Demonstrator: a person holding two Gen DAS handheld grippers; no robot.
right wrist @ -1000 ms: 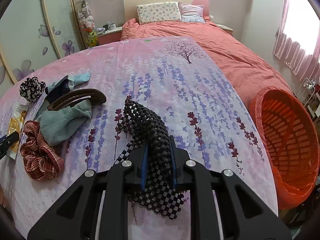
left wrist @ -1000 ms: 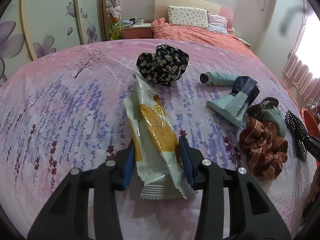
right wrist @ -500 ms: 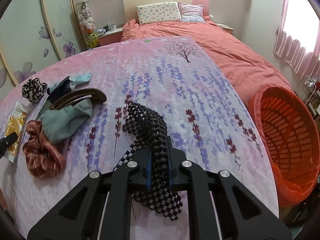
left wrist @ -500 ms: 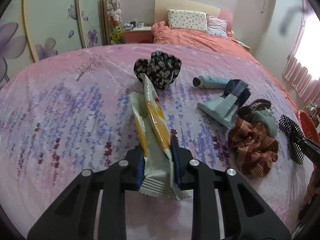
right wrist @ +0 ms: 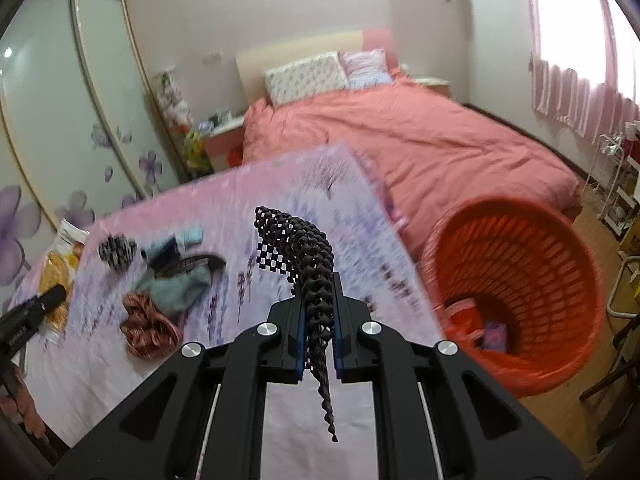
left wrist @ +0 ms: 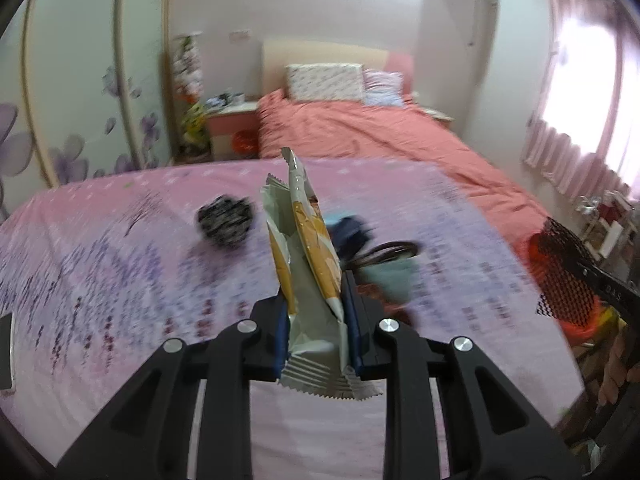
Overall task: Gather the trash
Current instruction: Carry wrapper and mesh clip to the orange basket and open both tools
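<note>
My left gripper point(left wrist: 316, 300) is shut on a white and orange snack wrapper point(left wrist: 308, 248), held up off the pink flowered cloth point(left wrist: 120, 280). Its crimped end hangs below the pads. In the right wrist view my right gripper point(right wrist: 318, 308) is shut on a black mesh net point(right wrist: 304, 248), which arches above the fingers and dangles below them. The same net point(left wrist: 564, 272) and right gripper show at the right edge of the left wrist view. An orange laundry basket point(right wrist: 520, 280) stands on the floor to the right, with a few items at its bottom.
On the cloth lie a black flowered scrunchie point(right wrist: 116, 250), a dark hair clip point(right wrist: 192, 264), a teal cloth point(right wrist: 176, 292), a red plaid scrunchie point(right wrist: 148, 328) and a blue packet point(right wrist: 188, 238). A bed with a coral cover point(right wrist: 420, 140) stands behind. A wire rack point(right wrist: 616, 192) is far right.
Both grippers rose off the cloth, lifting the wrapper and the mesh net clear. The left jaws closed onto the wrapper. The basket's inside came into the right wrist view.
</note>
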